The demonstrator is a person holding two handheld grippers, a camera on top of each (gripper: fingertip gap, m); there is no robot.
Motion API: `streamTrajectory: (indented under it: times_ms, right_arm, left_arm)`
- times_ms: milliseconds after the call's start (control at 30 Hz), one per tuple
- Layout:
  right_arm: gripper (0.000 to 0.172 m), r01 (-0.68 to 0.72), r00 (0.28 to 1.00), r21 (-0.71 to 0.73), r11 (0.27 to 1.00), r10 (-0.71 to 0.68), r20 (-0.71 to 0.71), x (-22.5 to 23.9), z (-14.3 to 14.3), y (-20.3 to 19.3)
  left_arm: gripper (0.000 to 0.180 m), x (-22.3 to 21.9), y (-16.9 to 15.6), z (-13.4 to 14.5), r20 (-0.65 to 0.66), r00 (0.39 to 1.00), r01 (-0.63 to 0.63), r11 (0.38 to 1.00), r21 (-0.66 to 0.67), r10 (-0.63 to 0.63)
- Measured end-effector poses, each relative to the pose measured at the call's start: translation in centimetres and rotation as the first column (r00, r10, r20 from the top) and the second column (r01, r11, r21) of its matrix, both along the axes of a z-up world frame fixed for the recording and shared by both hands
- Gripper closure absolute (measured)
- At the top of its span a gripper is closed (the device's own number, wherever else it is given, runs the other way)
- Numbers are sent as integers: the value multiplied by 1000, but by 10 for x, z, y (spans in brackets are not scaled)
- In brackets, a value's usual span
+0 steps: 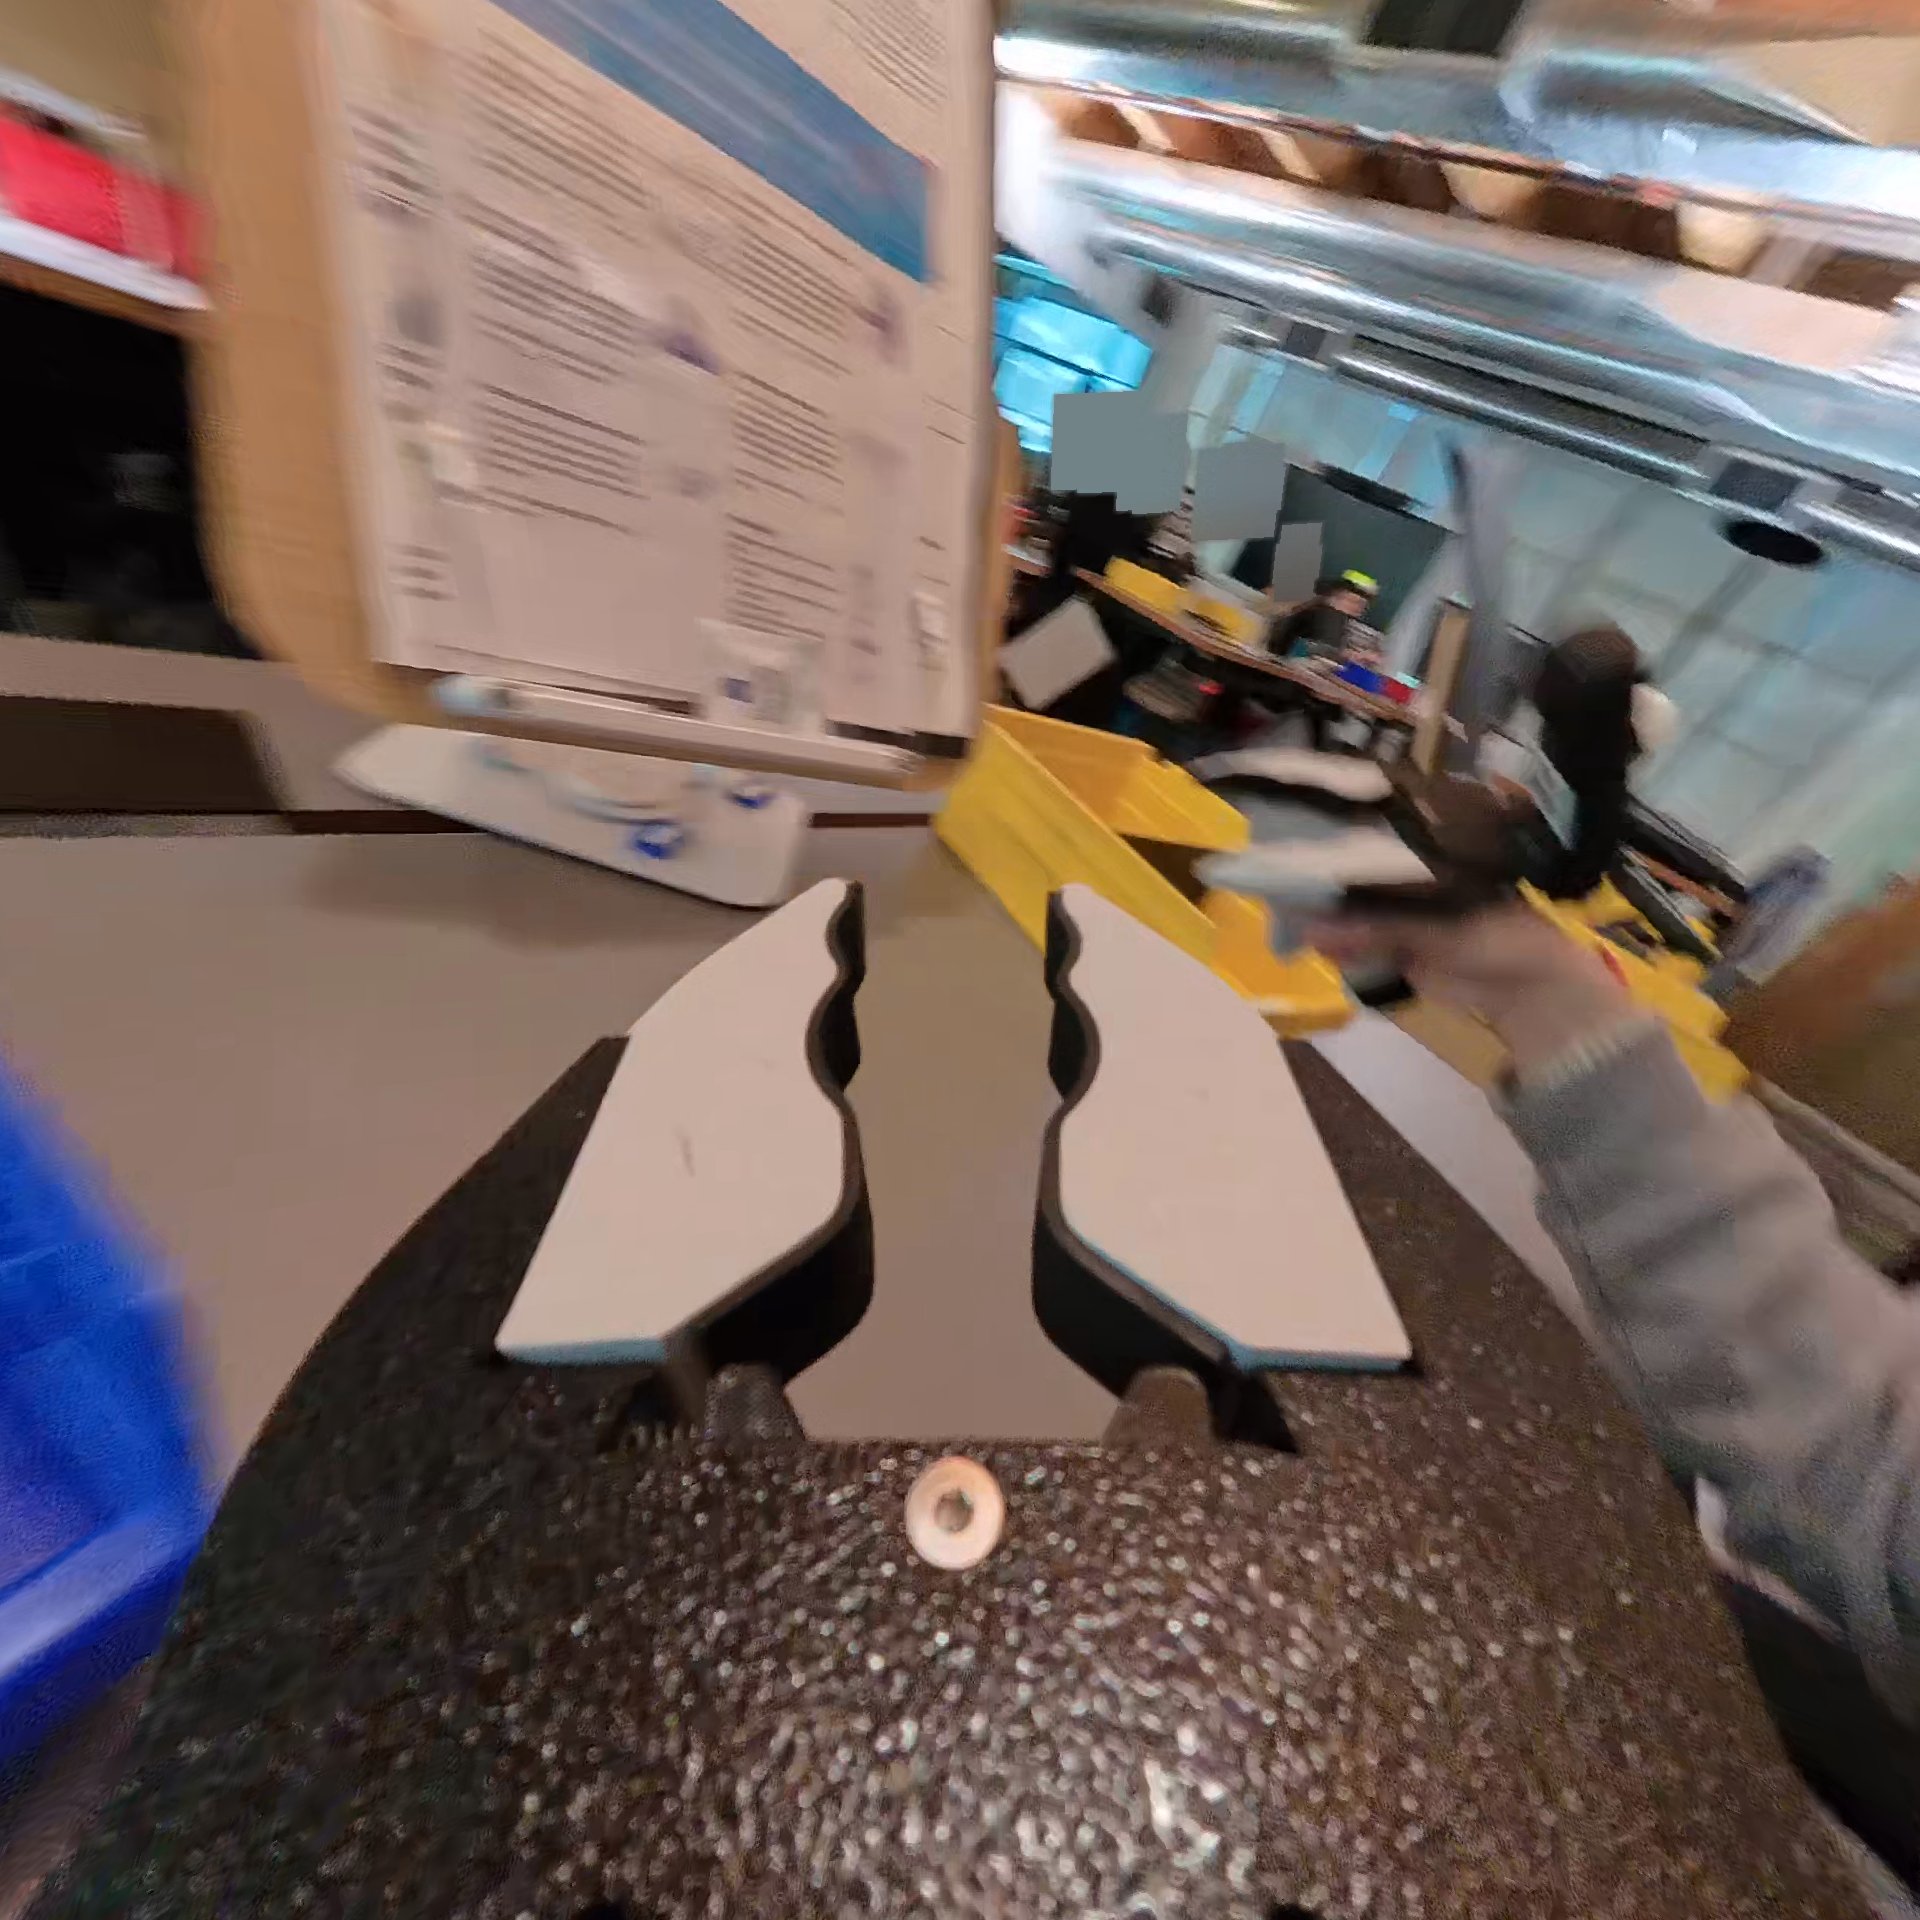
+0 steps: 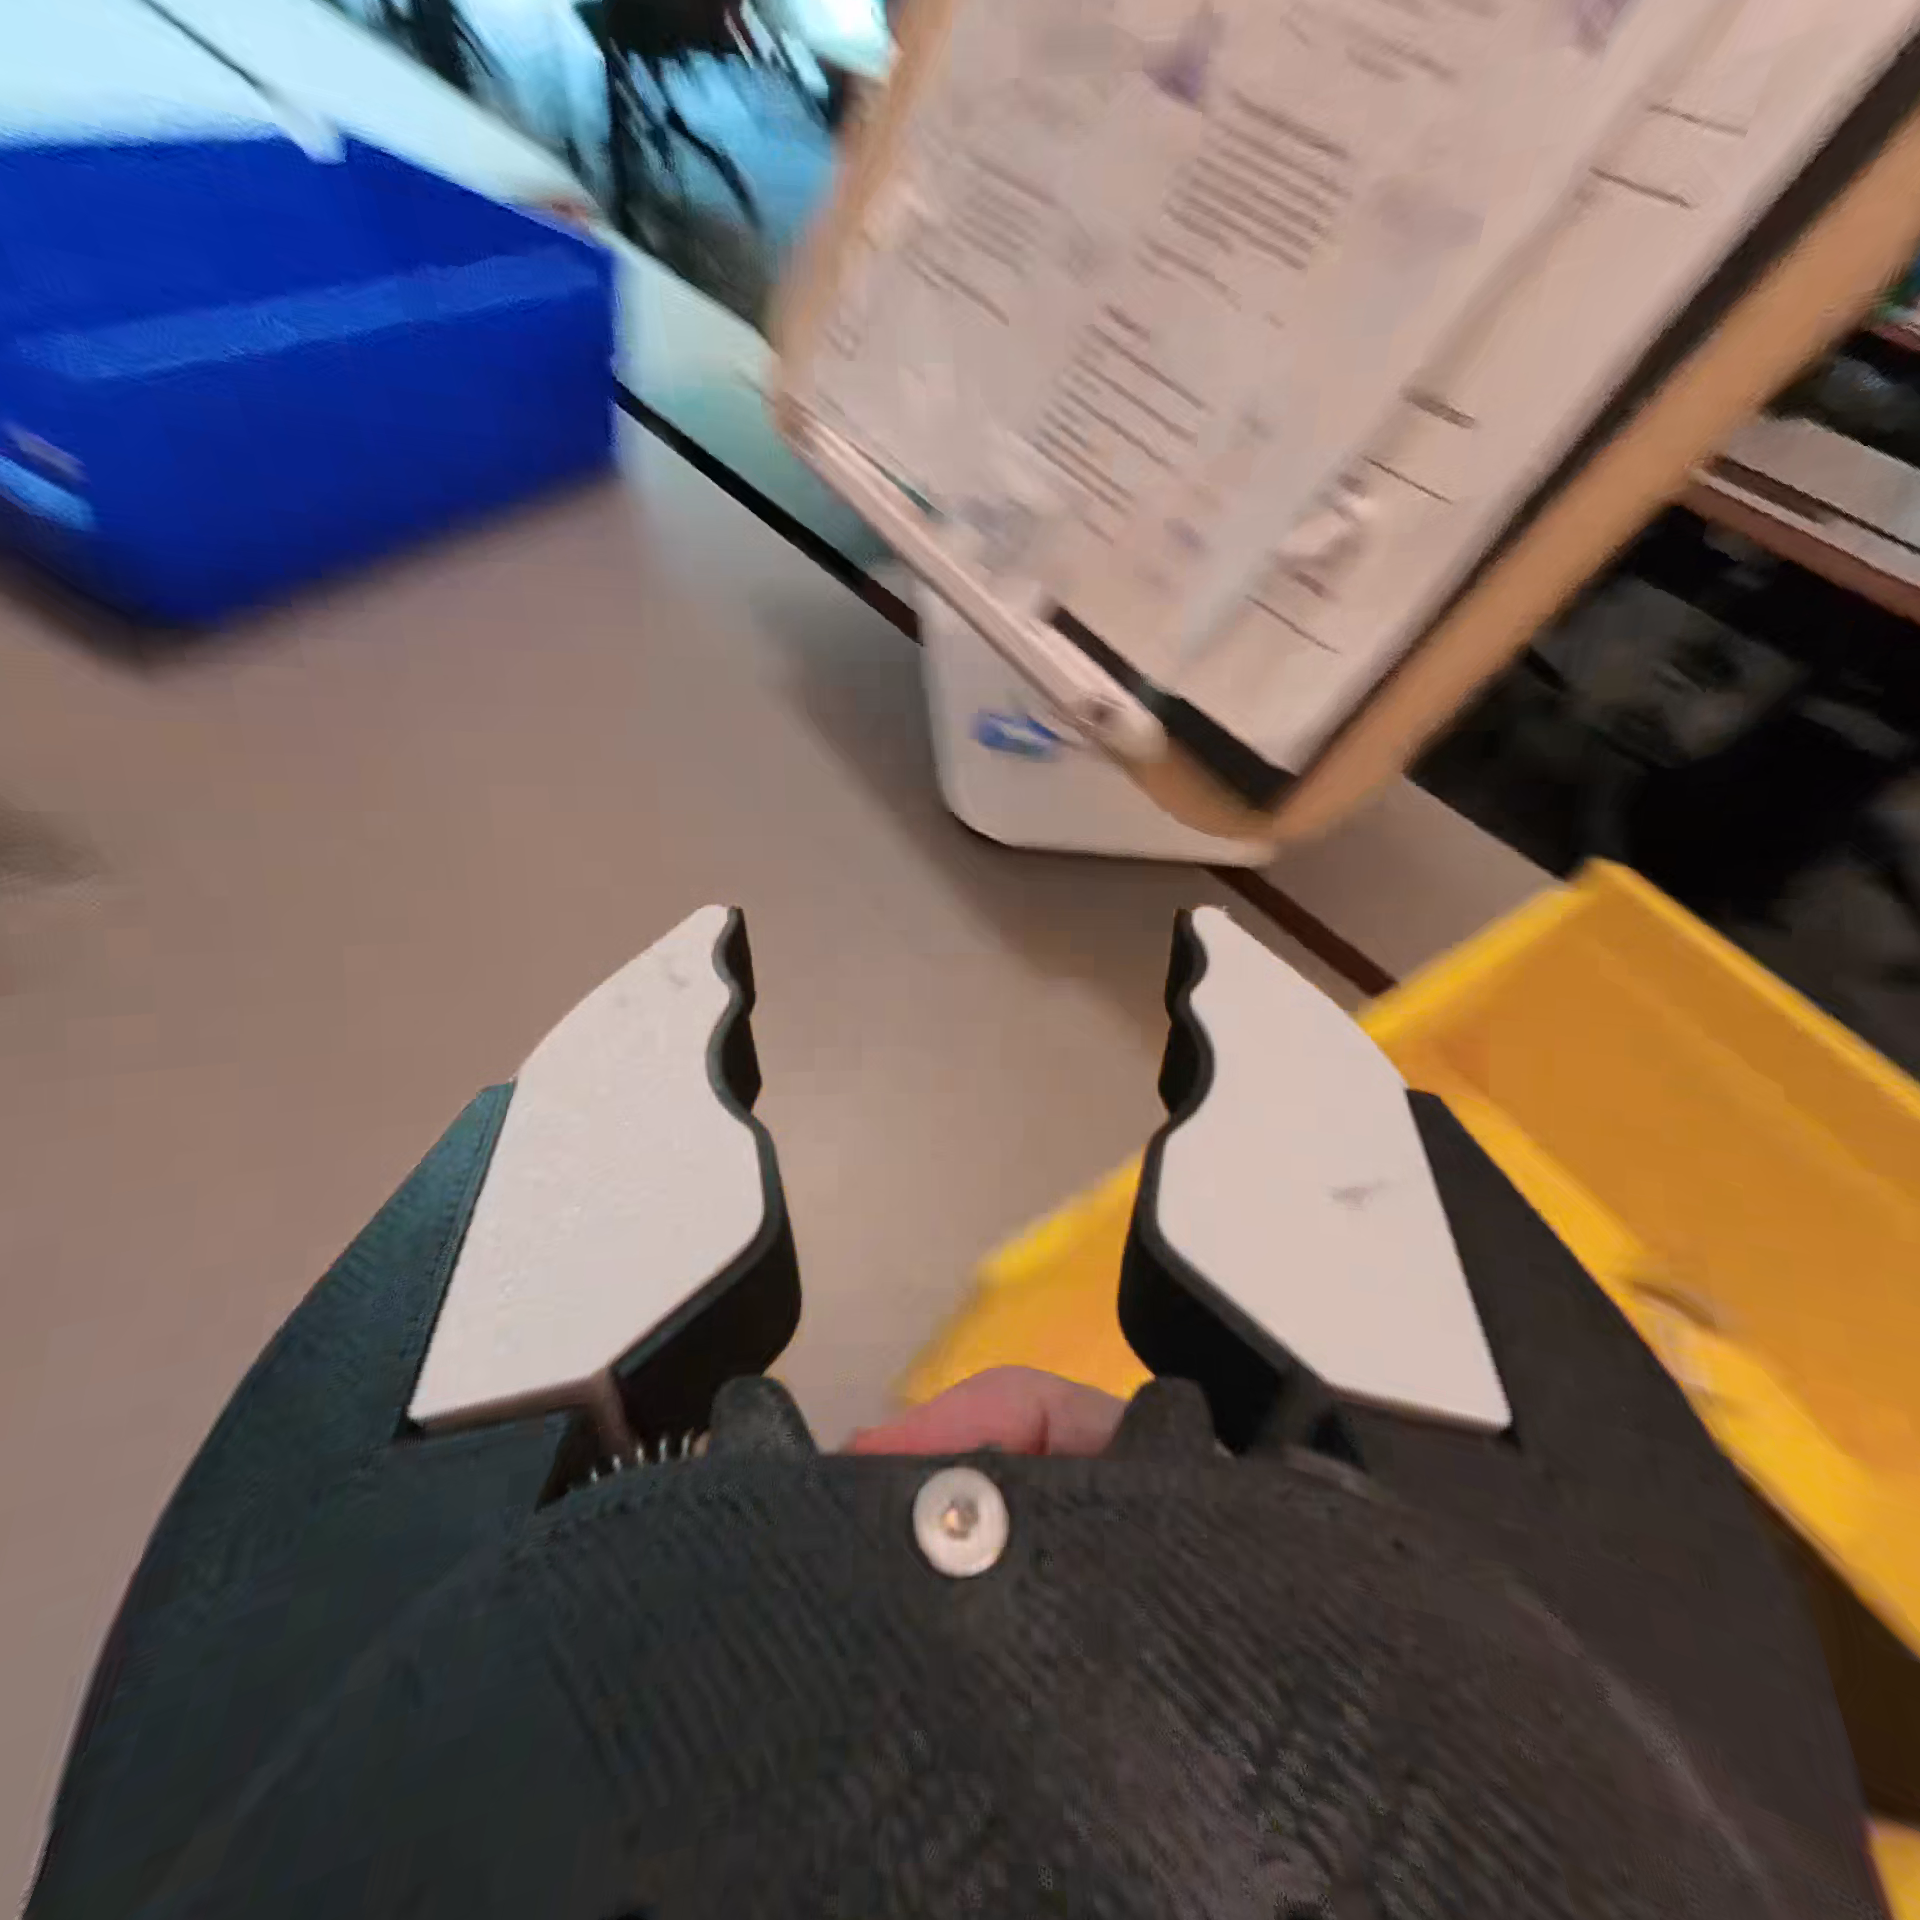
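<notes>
1. Left wrist view: a blue bin (image 1: 73,1382) blurs at the left edge of the grey table (image 1: 312,987).
2. A board with printed sheets (image 1: 644,395) stands at the table's far edge, above a white box with blue marks (image 1: 582,810).
3. The left gripper (image 1: 951,914) hovers over bare table, its fingers (image 1: 727,1122) apart with nothing between them.
4. A yellow bin (image 1: 1081,862) lies right of the fingertips; a hand (image 1: 1496,977) holds the other gripper just beyond it.
5. Right wrist view: the blue bin (image 2: 291,374) sits far left, the white box (image 2: 1039,769) ahead under the board (image 2: 1247,343).
6. The right gripper (image 2: 961,925) is wide open and empty over the table (image 2: 416,831), its right finger beside the yellow bin (image 2: 1662,1122).
</notes>
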State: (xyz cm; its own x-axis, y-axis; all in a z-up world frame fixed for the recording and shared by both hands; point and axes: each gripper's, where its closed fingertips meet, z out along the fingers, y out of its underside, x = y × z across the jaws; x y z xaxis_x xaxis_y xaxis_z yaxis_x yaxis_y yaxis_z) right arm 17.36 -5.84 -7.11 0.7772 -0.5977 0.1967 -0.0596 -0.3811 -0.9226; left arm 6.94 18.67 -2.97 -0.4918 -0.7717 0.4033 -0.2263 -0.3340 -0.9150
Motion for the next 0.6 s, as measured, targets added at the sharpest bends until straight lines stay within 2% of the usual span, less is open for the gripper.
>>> streamTrajectory:
  times_ms: [33, 100, 167, 200, 267, 333, 400, 433, 533, 600]
  right_arm:
    - [95, -39, 999, 85, 996, 39, 0, -15, -1, 15]
    - [95, -20, 1000, 207, 978, 16, 19, -28, -2, 32]
    - [87, -3, 999, 199, 980, -7, 51, -33, -10, 44]
    - [83, -5, 998, 170, 986, -6, 66, -37, -15, 50]
    - [78, -34, 995, 120, 992, 23, 94, -47, -19, 60]
    - [80, -68, 991, 130, 989, 51, 127, -56, -16, 67]
    - [82, -87, 992, 184, 979, 69, 103, -60, -12, 73]
    - [82, -96, 994, 207, 974, 81, 79, -61, -11, 75]
    - [83, -122, 992, 230, 965, 111, 64, -65, -13, 79]
    - [83, -128, 991, 186, 974, 117, 67, -66, -21, 79]
  left_arm:
    - [151, 4, 30, 6, -26, 996, -80, 997, 10, 80]
    - [151, 20, 94, 4, -79, 965, -243, 965, 96, 251]
    - [146, 41, 148, -21, -210, 905, -335, 924, 184, 370]
    - [140, 51, 168, -39, -309, 866, -343, 917, 204, 392]
    - [140, 69, 198, -76, -504, 764, -367, 914, 171, 401]
    - [143, 84, 213, -104, -660, 669, -401, 914, 69, 343]
    - [145, 94, 221, -130, -768, 568, -433, 901, 27, 296]
    - [146, 97, 223, -140, -801, 526, -441, 897, 28, 284]
    - [145, 97, 232, -168, -866, 361, -477, 866, 148, 346]
    - [145, 99, 229, -176, -893, 297, -503, 850, 154, 337]
